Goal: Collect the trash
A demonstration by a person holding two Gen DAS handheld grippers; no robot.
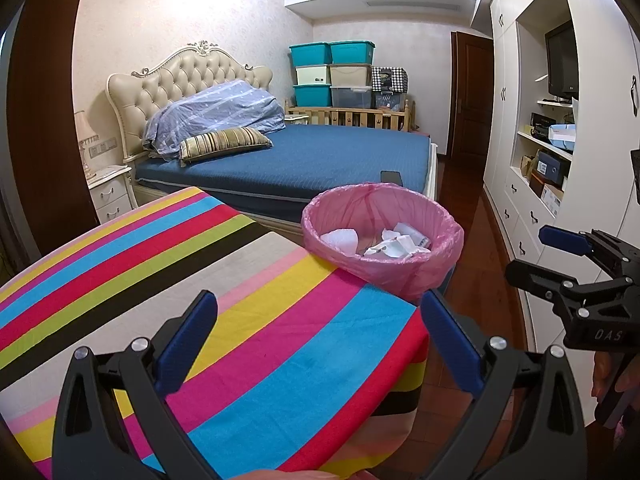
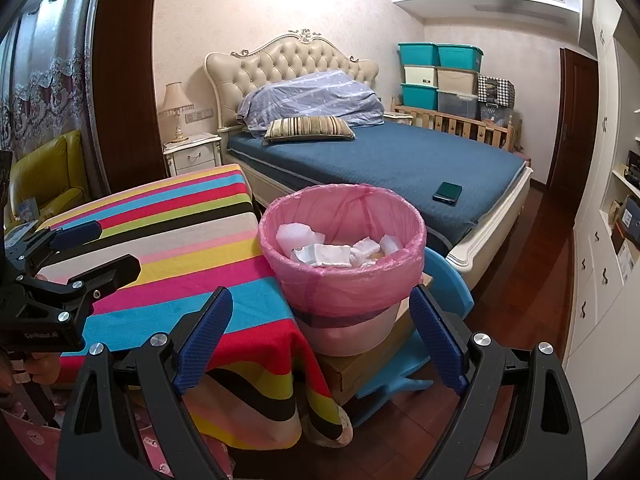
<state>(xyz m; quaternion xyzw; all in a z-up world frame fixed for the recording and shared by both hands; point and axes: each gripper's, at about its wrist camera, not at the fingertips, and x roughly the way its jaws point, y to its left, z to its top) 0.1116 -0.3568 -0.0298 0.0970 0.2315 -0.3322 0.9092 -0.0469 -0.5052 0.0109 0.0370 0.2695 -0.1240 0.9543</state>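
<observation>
Round waste bin (image 2: 352,320) lined with a pink plastic bag (image 2: 344,280), upright just beside the striped tabletop's (image 2: 180,248) corner, crumpled white paper trash (image 2: 320,254) piled loosely inside

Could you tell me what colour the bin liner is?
Pink; the bin liner shows best in the right wrist view.

Bin base (image 1: 404,280): hidden behind the surface's far right corner in the left wrist view.
Trash in bin (image 2: 320,254): white crumpled pieces, lower parts hidden by the liner rim; kind not tellable.
Box under bin (image 2: 368,364): partly hidden by draped cloth.
Right gripper (image 1: 560,256): cut off at right edge.
Left gripper (image 2: 96,248): cut off at left edge.
</observation>
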